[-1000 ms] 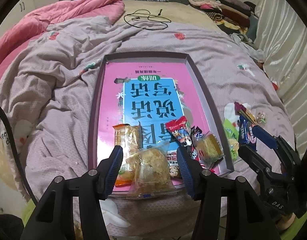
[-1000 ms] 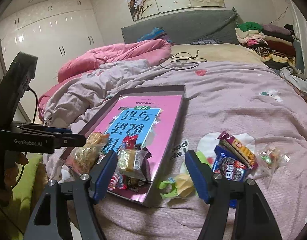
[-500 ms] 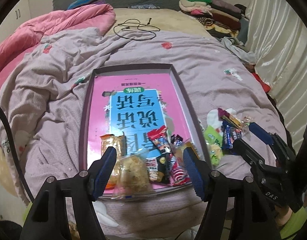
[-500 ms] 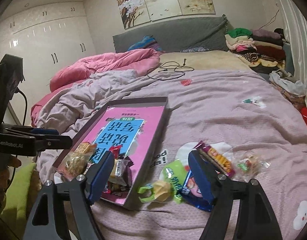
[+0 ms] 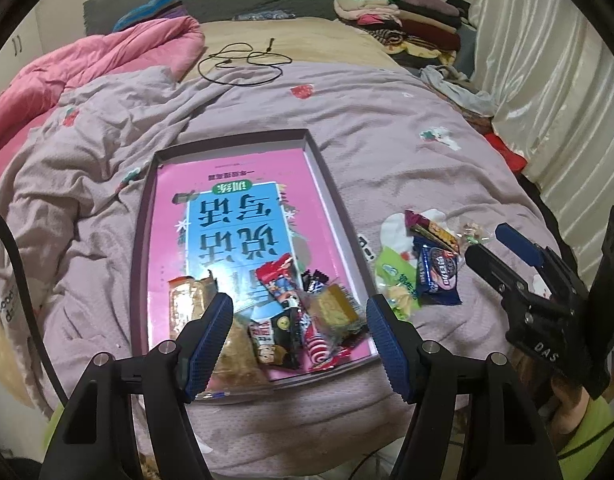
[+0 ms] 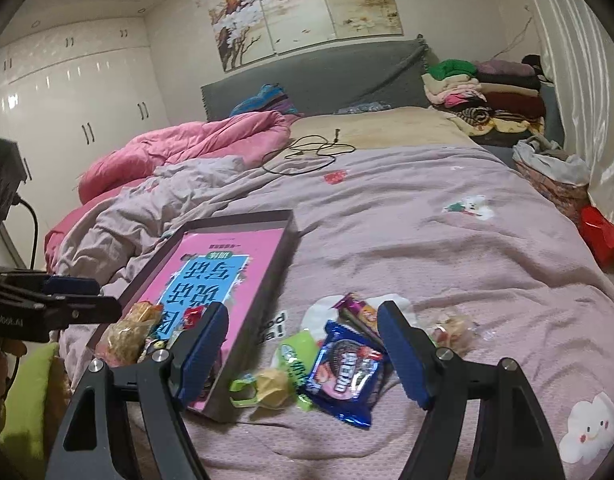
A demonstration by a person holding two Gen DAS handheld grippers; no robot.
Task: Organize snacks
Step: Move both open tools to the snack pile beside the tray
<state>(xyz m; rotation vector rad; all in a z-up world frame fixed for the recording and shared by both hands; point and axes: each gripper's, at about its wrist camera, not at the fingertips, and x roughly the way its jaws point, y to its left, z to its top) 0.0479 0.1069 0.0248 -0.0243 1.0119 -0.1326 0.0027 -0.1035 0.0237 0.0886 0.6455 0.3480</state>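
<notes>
Both claws, left [image 5: 299,316] and right [image 6: 303,342], hover empty, tilted downward.

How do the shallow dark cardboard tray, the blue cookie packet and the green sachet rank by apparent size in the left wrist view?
1. Shallow dark cardboard tray, clearly largest.
2. Blue cookie packet.
3. Green sachet, partly overlapped, so this placing is unsure.

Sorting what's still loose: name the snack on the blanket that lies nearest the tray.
The light green packet, lying just outside the purple tray's right wall; the blue cookie pack and the others lie farther right.
</notes>
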